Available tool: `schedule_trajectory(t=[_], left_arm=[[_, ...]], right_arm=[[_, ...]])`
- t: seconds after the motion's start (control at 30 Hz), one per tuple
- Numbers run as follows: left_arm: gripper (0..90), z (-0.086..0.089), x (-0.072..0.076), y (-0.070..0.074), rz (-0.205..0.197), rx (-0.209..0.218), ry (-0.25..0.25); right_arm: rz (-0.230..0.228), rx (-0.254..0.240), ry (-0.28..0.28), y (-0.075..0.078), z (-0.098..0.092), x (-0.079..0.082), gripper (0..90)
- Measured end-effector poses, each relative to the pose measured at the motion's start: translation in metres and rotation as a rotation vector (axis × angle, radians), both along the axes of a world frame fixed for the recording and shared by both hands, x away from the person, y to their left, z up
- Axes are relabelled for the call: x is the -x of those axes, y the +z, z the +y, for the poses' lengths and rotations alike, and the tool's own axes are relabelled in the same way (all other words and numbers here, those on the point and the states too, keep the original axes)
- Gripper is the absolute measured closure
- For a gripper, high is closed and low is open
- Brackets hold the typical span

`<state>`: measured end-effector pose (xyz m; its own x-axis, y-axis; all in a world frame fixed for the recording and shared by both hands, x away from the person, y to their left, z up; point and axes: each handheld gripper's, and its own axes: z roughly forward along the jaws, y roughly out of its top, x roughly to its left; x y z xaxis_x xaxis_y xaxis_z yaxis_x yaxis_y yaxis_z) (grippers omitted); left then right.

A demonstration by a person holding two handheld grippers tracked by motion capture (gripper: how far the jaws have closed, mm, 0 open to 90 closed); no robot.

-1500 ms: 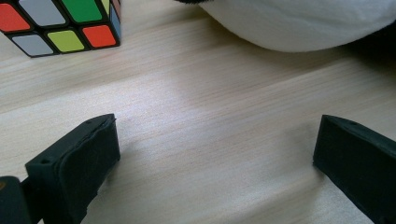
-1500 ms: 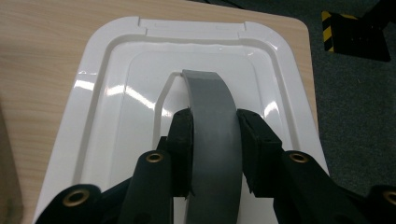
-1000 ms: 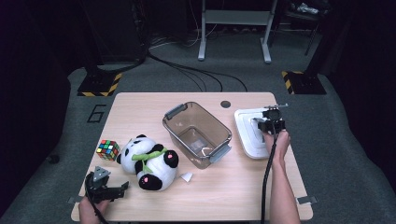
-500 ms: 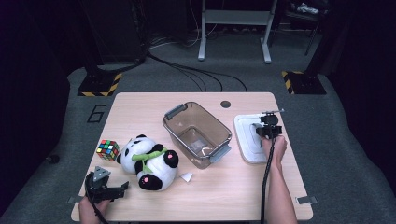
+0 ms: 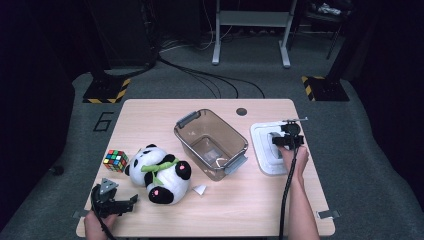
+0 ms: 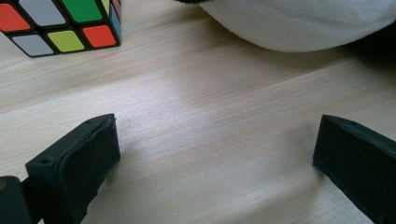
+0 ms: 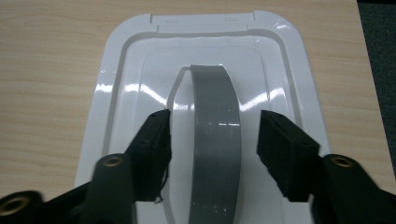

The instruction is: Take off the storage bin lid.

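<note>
My jaws are matt black plastic. The lid (image 7: 116,116) is glossy white plastic, its handle (image 7: 215,140) smooth grey; desk (image 6: 210,121) is pale matt wood grain, panda (image 5: 160,172) plush cloth.

Light falls from overhead onto the pale wooden surface (image 5: 260,200), and everything around it drops away into near black. In the high view the picture is soft and a bit grainy. The white lid (image 7: 116,93) throws bright glare streaks in the right gripper view. In the left gripper view, short soft shadows sit beneath the jaws, and the cube (image 6: 65,23) up top looks slightly blurred.
</note>
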<state>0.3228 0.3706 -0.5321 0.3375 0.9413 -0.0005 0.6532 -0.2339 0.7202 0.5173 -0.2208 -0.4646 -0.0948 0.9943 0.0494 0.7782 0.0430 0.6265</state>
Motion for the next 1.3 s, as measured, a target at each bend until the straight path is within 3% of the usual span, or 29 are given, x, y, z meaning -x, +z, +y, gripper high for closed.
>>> schedule_trajectory(t=[0.27, 0.67, 1.0, 1.3], left_arm=[[0.4, 0.0, 0.0, 0.0, -0.001, -0.001, 0.001], [0.4, 0.0, 0.0, 0.0, 0.0, 0.0, 0.001], [0.4, 0.0, 0.0, 0.0, 0.0, 0.0, 0.001], [0.4, 0.0, 0.0, 0.0, 0.0, 0.0, 0.001]], right_arm=[[-0.015, -0.013, 0.047, 0.009, 0.002, 0.02, 16.1], [-0.068, -0.021, 0.133, 0.014, 0.016, 0.06, 2.5], [-0.074, 0.01, 0.216, 0.002, 0.046, 0.09, 0.0], [-0.081, 0.009, 0.266, -0.015, 0.069, 0.115, 0.0]])
